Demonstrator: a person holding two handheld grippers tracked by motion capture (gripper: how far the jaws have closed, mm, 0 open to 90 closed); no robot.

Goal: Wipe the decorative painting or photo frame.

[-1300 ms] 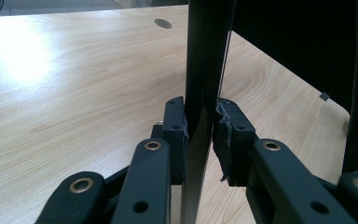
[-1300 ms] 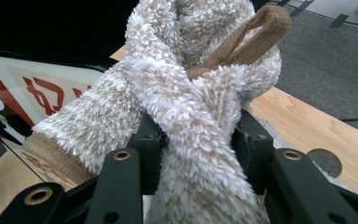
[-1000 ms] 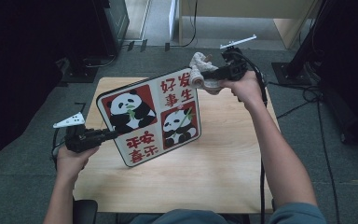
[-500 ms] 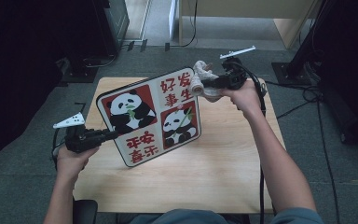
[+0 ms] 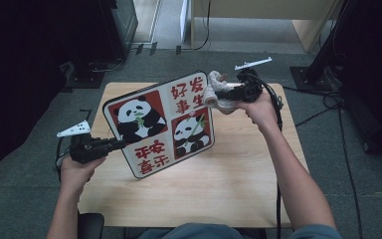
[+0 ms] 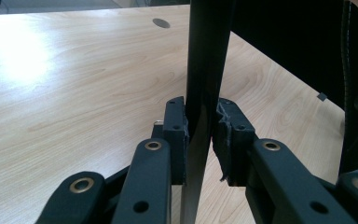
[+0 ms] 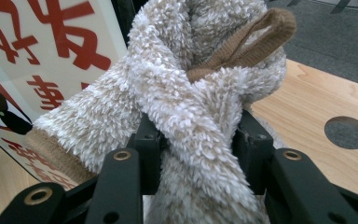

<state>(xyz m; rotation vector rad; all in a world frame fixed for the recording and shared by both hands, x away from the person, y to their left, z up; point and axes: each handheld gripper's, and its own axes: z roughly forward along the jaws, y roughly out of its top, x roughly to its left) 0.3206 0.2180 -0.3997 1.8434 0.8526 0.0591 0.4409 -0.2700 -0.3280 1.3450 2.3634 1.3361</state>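
High view: left tongs [image 5: 113,144] clamp the panda board's [image 5: 161,127] edge, tilted above the wooden surface [image 5: 229,164]; right tongs [image 5: 221,94] press a fluffy cloth [image 5: 214,92] to its top corner. Left gripper view: pads [image 6: 175,123] pinch the board's dark edge. Right gripper view: cloth bunched between the tongs.

The left gripper [image 5: 117,144] clamped the lower left edge of the panda board [image 5: 161,124], which stood tilted above the table [image 5: 238,179]. At the board's far upper corner, the right gripper [image 5: 219,94] pressed a bunched fluffy cloth [image 5: 214,94] against its face.
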